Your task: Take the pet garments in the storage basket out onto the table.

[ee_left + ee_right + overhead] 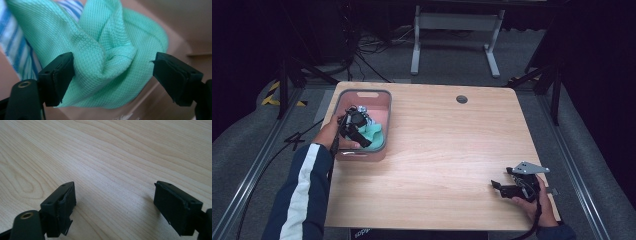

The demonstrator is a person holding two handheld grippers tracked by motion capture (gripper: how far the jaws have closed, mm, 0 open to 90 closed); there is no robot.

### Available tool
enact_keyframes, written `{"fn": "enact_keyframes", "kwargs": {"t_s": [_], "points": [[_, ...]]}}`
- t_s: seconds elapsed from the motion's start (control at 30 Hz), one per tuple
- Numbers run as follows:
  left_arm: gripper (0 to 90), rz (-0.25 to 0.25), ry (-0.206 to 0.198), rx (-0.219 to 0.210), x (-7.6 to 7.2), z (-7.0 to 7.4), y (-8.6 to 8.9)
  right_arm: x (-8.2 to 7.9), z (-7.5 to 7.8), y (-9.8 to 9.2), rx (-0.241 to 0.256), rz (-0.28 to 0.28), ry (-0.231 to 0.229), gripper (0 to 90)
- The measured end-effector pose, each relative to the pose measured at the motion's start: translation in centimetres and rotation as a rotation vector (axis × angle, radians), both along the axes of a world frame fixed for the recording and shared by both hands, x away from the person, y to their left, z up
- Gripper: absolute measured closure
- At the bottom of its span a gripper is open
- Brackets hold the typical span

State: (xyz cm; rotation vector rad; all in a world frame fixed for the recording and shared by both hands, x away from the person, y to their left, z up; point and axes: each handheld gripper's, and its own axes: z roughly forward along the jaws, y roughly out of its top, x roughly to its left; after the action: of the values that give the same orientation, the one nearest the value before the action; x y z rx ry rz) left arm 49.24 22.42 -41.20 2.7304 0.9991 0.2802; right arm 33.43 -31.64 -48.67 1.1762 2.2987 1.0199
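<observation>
A pink bin (383, 102) stands at the table's left side and holds a crumpled mint-green cloth (375, 133) and a blue-and-white striped cloth (15, 42). My left gripper (362, 137) reaches down into the bin, open, its jaws set either side of a bunched fold of the green cloth (110, 62), which lies between them. Whether the pads touch the fabric is unclear. My right gripper (497, 186) rests low over the bare wood at the table's front right, open, with nothing between its jaws; its fingertips (60, 205) hover just above the tabletop.
The wooden table (447, 145) has a round grommet hole (461, 99) near its far edge. Beyond the table stands a white metal frame (456, 30) on a grey floor, with cables and dark stands at the left.
</observation>
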Motion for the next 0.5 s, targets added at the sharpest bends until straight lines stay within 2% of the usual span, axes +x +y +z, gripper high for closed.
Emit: {"fn": "enact_keyframes", "kwargs": {"t_s": [0.1,0.13,0.17,0.27,0.3,0.37,0.4,0.5], "points": [[17.3,0.002,0.027,0.044,0.4,-0.3,-0.4,0.0,0.0,0.0,0.0,0.0,0.0,18.5],[17.3,0.002,0.027,0.044,0.4,-0.3,-0.4,0.0,0.0,0.0,0.0,0.0,0.0,18.5],[17.3,-0.009,0.051,0.065,0.6,-0.4,-0.6,0.0,0.0,0.0,0.0,0.0,0.0,18.5],[17.9,-0.013,0.073,0.136,0.9,-1.2,-1.2,0.0,0.0,0.0,0.0,0.0,0.0,18.5],[16.9,-0.012,0.079,0.175,1.2,-1.9,-1.5,0.0,0.0,0.0,0.0,0.0,0.0,18.5],[14.3,-0.003,0.082,0.183,1.3,-2.1,-1.7,0.0,0.0,0.0,0.0,0.0,0.0,18.5],[15.0,0.0,0.09,0.166,1.6,-2.1,-1.7,0.0,0.0,0.0,0.0,0.0,0.0,18.5],[16.8,0.005,0.103,0.164,1.8,-2.0,-1.6,0.0,0.0,0.0,0.0,0.0,0.0,18.5]]}}
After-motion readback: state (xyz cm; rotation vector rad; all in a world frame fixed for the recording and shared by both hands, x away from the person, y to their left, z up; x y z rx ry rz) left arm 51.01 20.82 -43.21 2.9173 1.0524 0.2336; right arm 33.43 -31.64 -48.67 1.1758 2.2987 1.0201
